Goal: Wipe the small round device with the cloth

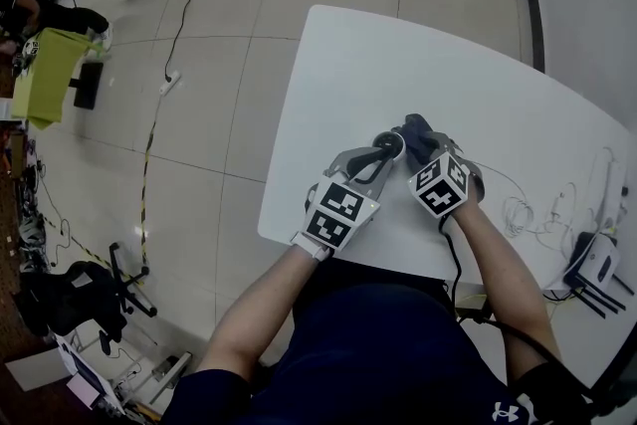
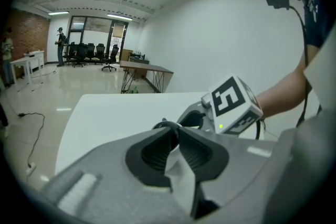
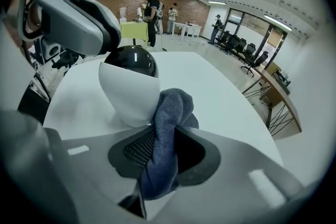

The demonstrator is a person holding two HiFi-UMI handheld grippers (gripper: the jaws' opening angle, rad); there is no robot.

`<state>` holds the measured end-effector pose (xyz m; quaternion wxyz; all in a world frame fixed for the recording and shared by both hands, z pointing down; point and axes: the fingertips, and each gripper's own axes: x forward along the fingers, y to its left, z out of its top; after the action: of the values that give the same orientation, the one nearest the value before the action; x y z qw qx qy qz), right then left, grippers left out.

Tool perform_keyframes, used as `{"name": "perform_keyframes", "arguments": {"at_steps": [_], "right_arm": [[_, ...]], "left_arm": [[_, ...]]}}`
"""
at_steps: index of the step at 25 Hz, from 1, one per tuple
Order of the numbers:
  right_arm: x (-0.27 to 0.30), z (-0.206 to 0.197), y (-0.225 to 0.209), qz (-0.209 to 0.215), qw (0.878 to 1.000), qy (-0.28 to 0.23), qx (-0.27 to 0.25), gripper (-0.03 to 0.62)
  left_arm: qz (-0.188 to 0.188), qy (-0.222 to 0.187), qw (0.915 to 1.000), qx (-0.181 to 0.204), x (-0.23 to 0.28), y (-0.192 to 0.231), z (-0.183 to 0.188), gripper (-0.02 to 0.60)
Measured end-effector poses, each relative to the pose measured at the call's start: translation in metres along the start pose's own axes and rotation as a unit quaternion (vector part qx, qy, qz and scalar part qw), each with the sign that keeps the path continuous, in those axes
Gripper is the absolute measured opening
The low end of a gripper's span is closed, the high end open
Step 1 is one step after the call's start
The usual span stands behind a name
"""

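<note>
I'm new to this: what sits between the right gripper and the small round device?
A blue-grey cloth, clamped by the right gripper, its bunched end against the device. The right gripper view shows it.

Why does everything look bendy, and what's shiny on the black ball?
Both gripper views: a wide lens curves straight lines, corners go dark. Right gripper view: bright glint on the device; cloth looks sharp. Head view: glare on the floor.

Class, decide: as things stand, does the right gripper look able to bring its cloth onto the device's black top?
Probably yes. The right gripper pinches the cloth right beside the device, seemingly touching its white side. The black top looks bare; the left gripper holds the device from the other side.
</note>
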<state>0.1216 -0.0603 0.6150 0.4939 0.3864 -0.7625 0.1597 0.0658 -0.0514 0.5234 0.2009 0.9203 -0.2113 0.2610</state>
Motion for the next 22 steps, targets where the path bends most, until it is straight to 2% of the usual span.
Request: {"name": "perform_keyframes", "arguments": {"at_steps": [4,7,9,12,14,17,18,20,22], "right_arm": [[-0.013,-0.006,-0.005,-0.004,0.998,-0.003,0.066,0.112],[-0.030,-0.015,-0.009,0.008,0.983,-0.040,0.180,0.112],[-0.048,-0.014,-0.011,0.035,0.960,-0.092,0.263,0.112],[-0.088,0.009,-0.008,0.106,0.902,-0.199,0.369,0.112],[-0.117,0.029,-0.002,0.154,0.864,-0.265,0.400,0.113],[-0.155,0.058,0.016,0.237,0.815,-0.338,0.407,0.117],[-0.167,0.067,0.024,0.268,0.800,-0.357,0.402,0.117],[-0.187,0.082,0.039,0.325,0.773,-0.387,0.385,0.118],[-0.200,0.094,0.053,0.364,0.757,-0.402,0.363,0.118]], "left_arm": [[0.001,0.012,0.9999,0.006,0.000,-0.001,0.000,0.074],[0.002,0.000,1.0000,0.006,-0.006,-0.004,0.003,0.098],[-0.004,-0.023,0.9997,-0.007,-0.017,-0.008,0.010,0.098],[-0.050,-0.061,0.9939,-0.078,-0.038,-0.025,0.024,0.102],[-0.100,-0.083,0.9807,-0.146,-0.050,-0.036,0.030,0.135],[-0.187,-0.124,0.9432,-0.245,-0.068,-0.048,0.041,0.203],[-0.210,-0.135,0.9320,-0.263,-0.075,-0.050,0.046,0.245],[-0.244,-0.145,0.9203,-0.269,-0.083,-0.055,0.053,0.333],[-0.284,-0.148,0.9085,-0.269,-0.092,-0.062,0.059,0.376]]}}
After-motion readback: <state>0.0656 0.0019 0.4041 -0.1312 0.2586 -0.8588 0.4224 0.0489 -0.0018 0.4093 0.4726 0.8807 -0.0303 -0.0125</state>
